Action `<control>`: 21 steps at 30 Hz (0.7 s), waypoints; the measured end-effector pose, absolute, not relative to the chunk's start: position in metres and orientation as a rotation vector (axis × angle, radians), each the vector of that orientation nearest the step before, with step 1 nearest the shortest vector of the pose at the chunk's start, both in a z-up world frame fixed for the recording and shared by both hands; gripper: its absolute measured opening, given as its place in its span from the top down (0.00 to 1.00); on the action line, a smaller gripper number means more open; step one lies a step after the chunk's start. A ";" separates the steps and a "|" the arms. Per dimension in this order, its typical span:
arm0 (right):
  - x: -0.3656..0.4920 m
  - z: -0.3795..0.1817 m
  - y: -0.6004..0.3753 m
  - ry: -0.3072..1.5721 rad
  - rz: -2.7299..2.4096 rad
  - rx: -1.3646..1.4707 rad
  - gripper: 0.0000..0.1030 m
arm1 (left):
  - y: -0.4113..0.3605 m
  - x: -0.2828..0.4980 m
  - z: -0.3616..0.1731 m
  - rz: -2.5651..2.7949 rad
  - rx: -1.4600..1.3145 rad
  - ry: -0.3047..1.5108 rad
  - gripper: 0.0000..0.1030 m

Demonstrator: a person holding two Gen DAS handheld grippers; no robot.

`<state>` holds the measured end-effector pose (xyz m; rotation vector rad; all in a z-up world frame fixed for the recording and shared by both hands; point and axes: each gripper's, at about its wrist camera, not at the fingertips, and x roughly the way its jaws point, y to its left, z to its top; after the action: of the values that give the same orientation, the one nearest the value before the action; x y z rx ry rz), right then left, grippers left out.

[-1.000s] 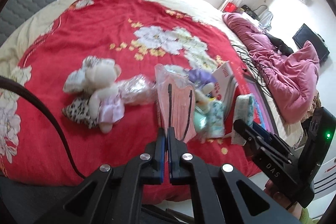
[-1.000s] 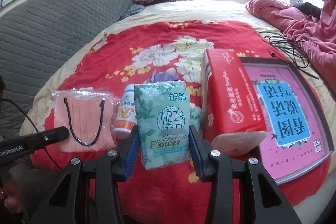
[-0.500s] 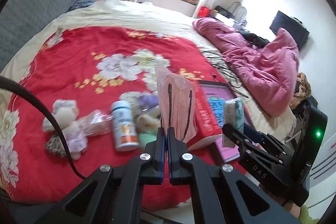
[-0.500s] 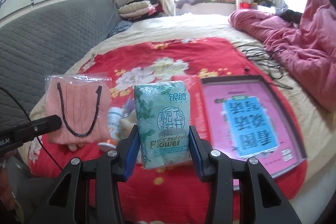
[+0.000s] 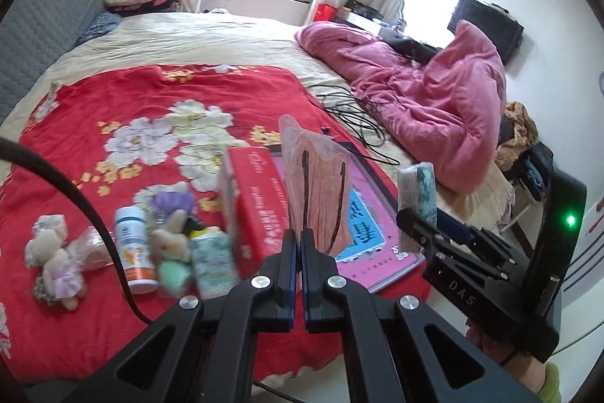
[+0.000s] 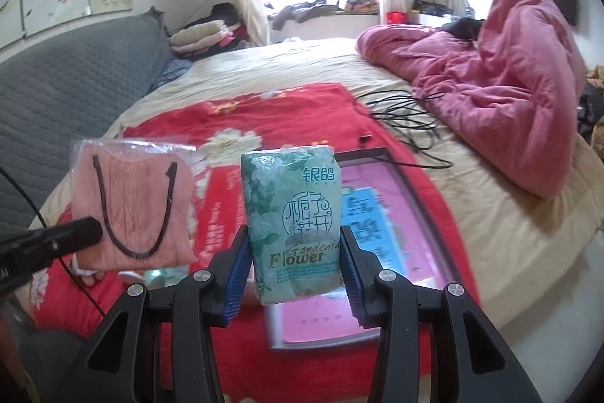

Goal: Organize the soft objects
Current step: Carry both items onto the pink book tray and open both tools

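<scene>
My left gripper [image 5: 301, 238] is shut on the lower edge of a clear bag of pink face masks [image 5: 319, 191], held upright above the bed; the same mask bag [image 6: 132, 206] hangs at the left of the right wrist view. My right gripper [image 6: 294, 244] is shut on a green tissue pack [image 6: 292, 218] marked "Flower"; that tissue pack [image 5: 417, 191] also shows at the right of the left wrist view. On the red floral blanket [image 5: 151, 108] lie a small plush bear [image 5: 56, 259], a purple-headed plush toy [image 5: 173, 218] and another green tissue pack [image 5: 211, 263].
A red tissue box [image 5: 253, 203] stands beside a pink-and-blue book [image 6: 381, 214]. A white pill bottle [image 5: 134, 248] stands by the toys. A pink quilt [image 6: 509, 93] is heaped at the right, with black cables [image 6: 407, 123] before it. A grey padded headboard [image 6: 68, 93] runs along the left.
Both grippers have risen and swung to the right with their packs still held. The bed items have slid left and down in view, and the pink quilt now fills the right.
</scene>
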<state>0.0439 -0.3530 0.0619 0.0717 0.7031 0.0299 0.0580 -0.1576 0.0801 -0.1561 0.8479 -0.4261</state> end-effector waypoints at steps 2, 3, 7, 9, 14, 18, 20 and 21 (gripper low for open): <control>0.044 0.061 -0.364 0.707 0.015 0.086 0.55 | -0.172 0.061 0.076 -0.444 -0.144 0.865 0.98; 0.044 0.061 -0.370 0.707 0.010 0.094 0.55 | -0.178 0.062 0.075 -0.450 -0.141 0.872 0.98; 0.043 0.058 -0.393 0.718 -0.017 0.107 0.55 | -0.204 0.067 0.066 -0.469 -0.101 0.887 0.98; 0.048 0.052 -0.399 0.728 -0.025 0.125 0.55 | -0.216 0.070 0.060 -0.475 -0.076 0.898 0.98; 0.055 0.037 -0.416 0.766 -0.035 0.133 0.55 | -0.239 0.081 0.041 -0.488 -0.057 0.943 0.98; 0.065 0.021 -0.426 0.801 -0.047 0.123 0.55 | -0.252 0.087 0.028 -0.484 -0.039 0.971 0.98; 0.070 0.012 -0.431 0.820 -0.051 0.132 0.55 | -0.258 0.090 0.022 -0.487 -0.027 0.988 0.98; 0.073 0.007 -0.434 0.837 -0.055 0.134 0.55 | -0.261 0.091 0.018 -0.483 -0.021 0.996 0.98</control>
<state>0.0727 -0.4341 0.0069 0.1338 0.8372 -0.0550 0.0912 -0.2612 0.0182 -0.0205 0.9960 -0.4834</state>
